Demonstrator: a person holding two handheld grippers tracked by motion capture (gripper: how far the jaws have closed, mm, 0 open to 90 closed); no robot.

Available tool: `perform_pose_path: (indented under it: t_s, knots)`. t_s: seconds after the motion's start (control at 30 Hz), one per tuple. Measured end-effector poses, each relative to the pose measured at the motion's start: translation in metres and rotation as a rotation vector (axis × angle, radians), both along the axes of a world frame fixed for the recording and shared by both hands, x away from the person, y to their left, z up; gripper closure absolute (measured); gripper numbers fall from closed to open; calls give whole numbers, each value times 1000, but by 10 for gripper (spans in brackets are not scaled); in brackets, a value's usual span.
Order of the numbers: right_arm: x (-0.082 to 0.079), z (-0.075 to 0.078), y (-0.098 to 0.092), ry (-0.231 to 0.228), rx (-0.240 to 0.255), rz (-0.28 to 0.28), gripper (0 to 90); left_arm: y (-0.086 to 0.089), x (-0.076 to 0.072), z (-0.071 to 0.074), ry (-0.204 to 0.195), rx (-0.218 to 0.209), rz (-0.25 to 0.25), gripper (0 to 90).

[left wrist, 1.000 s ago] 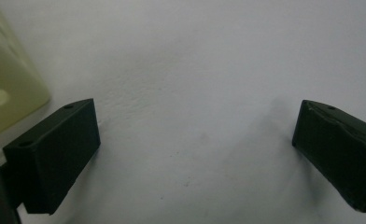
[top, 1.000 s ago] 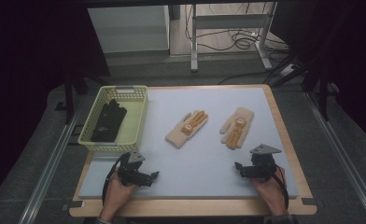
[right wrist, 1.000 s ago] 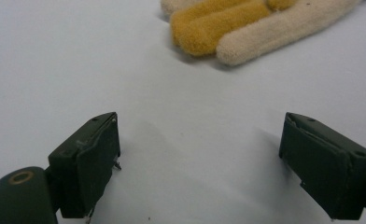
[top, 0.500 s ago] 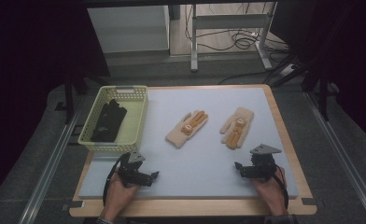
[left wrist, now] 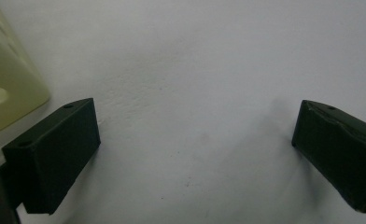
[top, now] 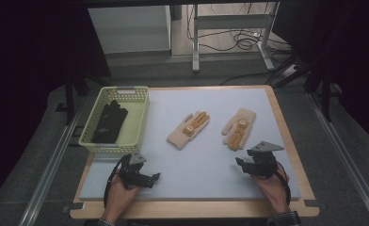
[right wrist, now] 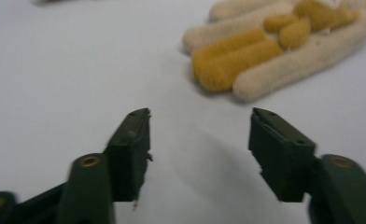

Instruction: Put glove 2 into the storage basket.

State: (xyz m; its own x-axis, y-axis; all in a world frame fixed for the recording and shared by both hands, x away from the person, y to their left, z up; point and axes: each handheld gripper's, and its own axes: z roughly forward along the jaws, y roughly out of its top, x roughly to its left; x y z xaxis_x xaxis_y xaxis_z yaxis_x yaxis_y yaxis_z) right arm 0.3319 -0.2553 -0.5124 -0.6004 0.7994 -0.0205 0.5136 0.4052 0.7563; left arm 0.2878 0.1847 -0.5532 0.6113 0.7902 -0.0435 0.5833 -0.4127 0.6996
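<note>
Right gripper view looks along my right claw (right wrist: 200, 135), whose jaws have just been closing partway and now stand apart with nothing between them but bare pale grey table (right wrist: 78, 70). Just ahead lies the cream knitted glove with orange-yellow finger patches (right wrist: 270, 51), flat on the mat, fingertips toward me; in the high view that same glove (top: 239, 127) sits near my right claw (top: 248, 165), and its twin cream-and-orange knitted glove (top: 188, 129) rests a little to the left of it. I judge the glove light, soft and floppy, fuzzy enough not to slip, and in no way fragile; it will sag and fold when lifted. I'd pinch the bunched fingers or the cuff edge, pressing down to gather a fold. My left claw (left wrist: 195, 154) stands wide apart over bare mat, beside the pale green plastic lattice basket (top: 140, 115).
</note>
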Motion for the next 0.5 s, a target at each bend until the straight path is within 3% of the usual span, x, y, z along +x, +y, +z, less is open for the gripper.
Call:
perform_pose_path:
  t_s: [0.27,0.5]
  knots:
    - [19,16,19,-5,24,39,630,0,0,0,1,-1,1,11]
    - [36,17,41,-3,8,59,675,0,0,0,0,-2,1,12]
